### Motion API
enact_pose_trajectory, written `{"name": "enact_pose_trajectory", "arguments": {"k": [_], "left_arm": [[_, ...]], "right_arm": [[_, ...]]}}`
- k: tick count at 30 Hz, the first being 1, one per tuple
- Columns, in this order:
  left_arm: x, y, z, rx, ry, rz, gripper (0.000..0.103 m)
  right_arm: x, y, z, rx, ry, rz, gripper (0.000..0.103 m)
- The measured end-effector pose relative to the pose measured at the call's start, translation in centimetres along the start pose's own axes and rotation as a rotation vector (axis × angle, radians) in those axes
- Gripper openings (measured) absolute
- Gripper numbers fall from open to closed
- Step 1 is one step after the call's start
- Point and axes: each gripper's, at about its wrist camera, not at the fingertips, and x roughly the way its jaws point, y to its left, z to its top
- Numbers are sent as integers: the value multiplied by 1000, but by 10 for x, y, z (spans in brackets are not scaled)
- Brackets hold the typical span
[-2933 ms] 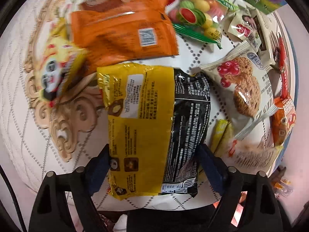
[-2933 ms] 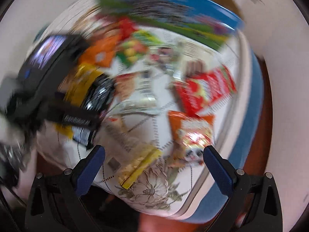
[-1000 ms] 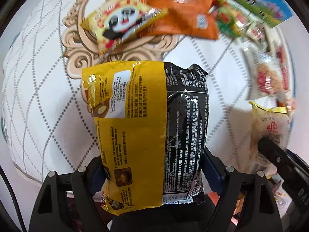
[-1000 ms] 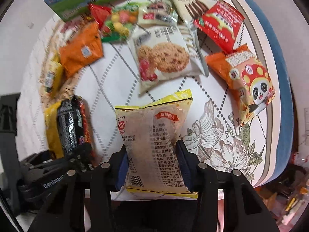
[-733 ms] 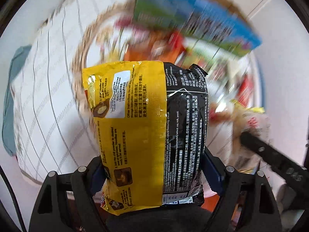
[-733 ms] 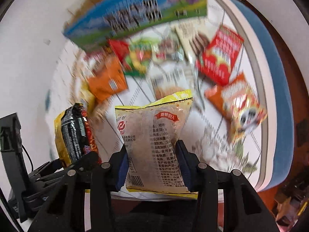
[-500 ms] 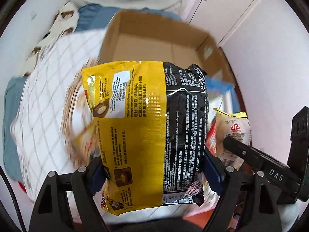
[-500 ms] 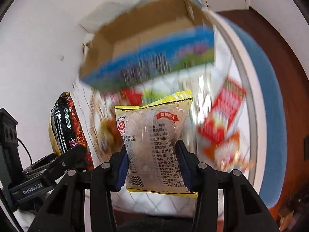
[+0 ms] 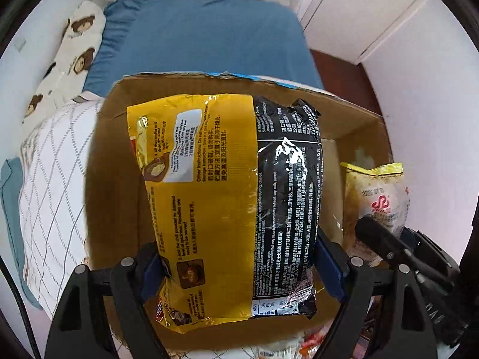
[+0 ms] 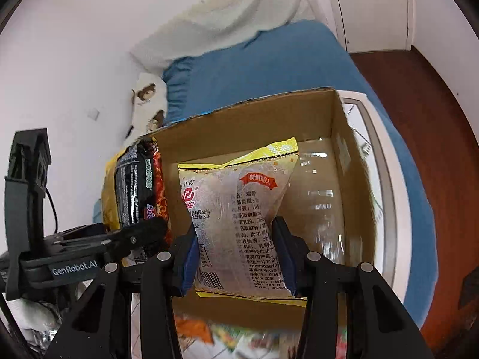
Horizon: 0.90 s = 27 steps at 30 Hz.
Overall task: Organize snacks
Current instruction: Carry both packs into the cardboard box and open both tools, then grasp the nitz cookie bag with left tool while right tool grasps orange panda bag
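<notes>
Gaping below both packets, cardboard box (image 9: pixel 113 149) on bed. Left hand-held gripper (image 9: pixel 239 266) clamps upright noodle packet (image 9: pixel 227 197); right hand-held gripper (image 10: pixel 236 257) clamps upright yellow-edged clear snack bag (image 10: pixel 239 215), farther inside.

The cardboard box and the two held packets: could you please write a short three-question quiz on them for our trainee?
1. True or false: the left claw grips a yellow-and-black noodle packet.
2. What does the right claw grip? A) an orange bag B) a clear packet with yellow edges C) nothing
3. Fill in: both packets are held over an open ___ box.

Key: 1 true; 2 B; 3 cardboard.
</notes>
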Motion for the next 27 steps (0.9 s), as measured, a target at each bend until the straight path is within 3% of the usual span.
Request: {"name": "enact_pose_trajectory", "arguments": {"k": [11, 12, 13, 15, 19, 27], "left_arm": [[52, 1, 42, -18, 113, 64, 84], [54, 3, 42, -27, 111, 69, 85], [54, 3, 41, -39, 113, 68, 88], [60, 16, 45, -69, 117, 34, 95], [52, 20, 41, -94, 98, 11, 96], [18, 20, 26, -73, -8, 71, 96]], "right_arm": [[85, -8, 42, -39, 108, -30, 50], [90, -8, 43, -43, 124, -24, 55], [92, -10, 44, -41, 140, -24, 74], [100, -15, 45, -41, 158, -30, 99], [100, -19, 40, -50, 166, -62, 99], [68, -11, 22, -56, 120, -108, 99]]}}
